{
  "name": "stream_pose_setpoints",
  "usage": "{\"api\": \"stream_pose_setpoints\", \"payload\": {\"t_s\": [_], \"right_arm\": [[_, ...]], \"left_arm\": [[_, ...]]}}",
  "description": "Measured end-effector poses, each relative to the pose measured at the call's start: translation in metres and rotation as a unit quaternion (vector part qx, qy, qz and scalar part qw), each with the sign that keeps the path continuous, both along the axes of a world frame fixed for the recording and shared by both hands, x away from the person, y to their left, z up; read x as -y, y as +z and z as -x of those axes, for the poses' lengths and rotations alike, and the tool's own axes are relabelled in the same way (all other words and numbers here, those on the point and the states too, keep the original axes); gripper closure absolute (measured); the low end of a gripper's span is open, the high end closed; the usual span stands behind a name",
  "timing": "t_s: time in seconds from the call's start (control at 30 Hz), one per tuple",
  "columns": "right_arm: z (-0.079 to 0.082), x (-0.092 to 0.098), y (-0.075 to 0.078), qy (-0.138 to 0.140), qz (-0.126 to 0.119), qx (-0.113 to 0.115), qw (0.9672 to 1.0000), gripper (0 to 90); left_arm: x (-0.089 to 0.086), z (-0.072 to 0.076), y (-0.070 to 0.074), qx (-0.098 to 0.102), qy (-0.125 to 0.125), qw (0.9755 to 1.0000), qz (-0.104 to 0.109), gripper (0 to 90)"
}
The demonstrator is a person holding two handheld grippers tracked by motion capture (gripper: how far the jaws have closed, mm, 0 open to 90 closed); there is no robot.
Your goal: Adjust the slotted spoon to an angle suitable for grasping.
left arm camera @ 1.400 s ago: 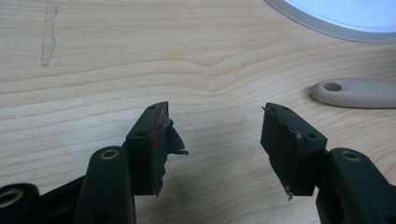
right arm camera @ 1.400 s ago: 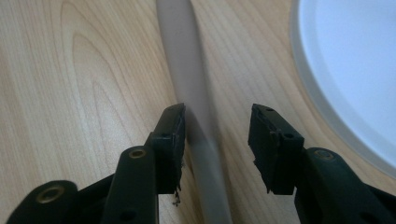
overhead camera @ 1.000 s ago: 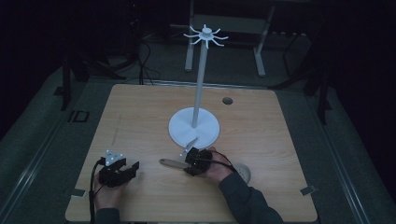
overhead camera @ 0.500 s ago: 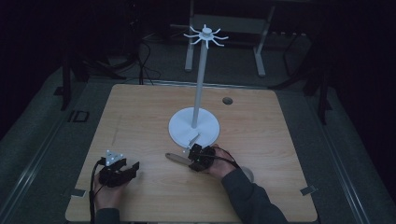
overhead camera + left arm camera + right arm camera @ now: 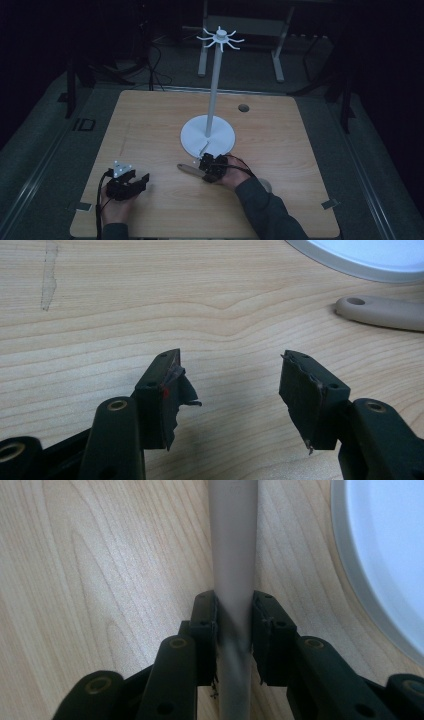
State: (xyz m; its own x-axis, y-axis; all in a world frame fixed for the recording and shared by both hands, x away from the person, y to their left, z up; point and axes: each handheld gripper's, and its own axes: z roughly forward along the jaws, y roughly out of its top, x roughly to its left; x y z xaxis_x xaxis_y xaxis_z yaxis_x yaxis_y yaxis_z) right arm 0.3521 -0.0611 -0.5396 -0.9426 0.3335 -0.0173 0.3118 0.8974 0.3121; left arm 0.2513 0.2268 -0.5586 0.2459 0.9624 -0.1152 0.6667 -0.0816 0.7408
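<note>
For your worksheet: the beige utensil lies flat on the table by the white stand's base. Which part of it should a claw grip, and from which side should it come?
Grip the utensil's handle partway along the straight shaft, coming along its length with one jaw on each long side. The shaft is narrow and even, and it lies flat on the table, so both flanks are free. The right claw holds it just so. The hole end points towards the open left claw.

table (image 5: 125,315) pale wood grain, matt; utensil handle (image 5: 233,540) smooth beige, probably plastic; stand base (image 5: 385,555) white, slightly glossy.

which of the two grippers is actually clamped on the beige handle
The right gripper: its jaws press both sides of the beige handle. The left gripper stands open over bare table, apart from it.
</note>
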Motion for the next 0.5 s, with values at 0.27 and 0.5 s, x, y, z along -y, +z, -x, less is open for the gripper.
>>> {"api": "stream_pose_setpoints", "payload": {"t_s": [0.27,0.5], "right_arm": [[0.0043,0.0027,-0.0002,0.002,-0.008,0.020,0.9998,73.8],[0.0075,0.0091,0.0068,0.003,-0.029,0.041,0.9987,73.8]], "left_arm": [[-0.0002,-0.0007,-0.0002,0.000,0.001,1.0000,0.001,42.8],[0.0014,-0.0019,-0.0001,0.001,-0.003,1.0000,0.000,42.8]]}}
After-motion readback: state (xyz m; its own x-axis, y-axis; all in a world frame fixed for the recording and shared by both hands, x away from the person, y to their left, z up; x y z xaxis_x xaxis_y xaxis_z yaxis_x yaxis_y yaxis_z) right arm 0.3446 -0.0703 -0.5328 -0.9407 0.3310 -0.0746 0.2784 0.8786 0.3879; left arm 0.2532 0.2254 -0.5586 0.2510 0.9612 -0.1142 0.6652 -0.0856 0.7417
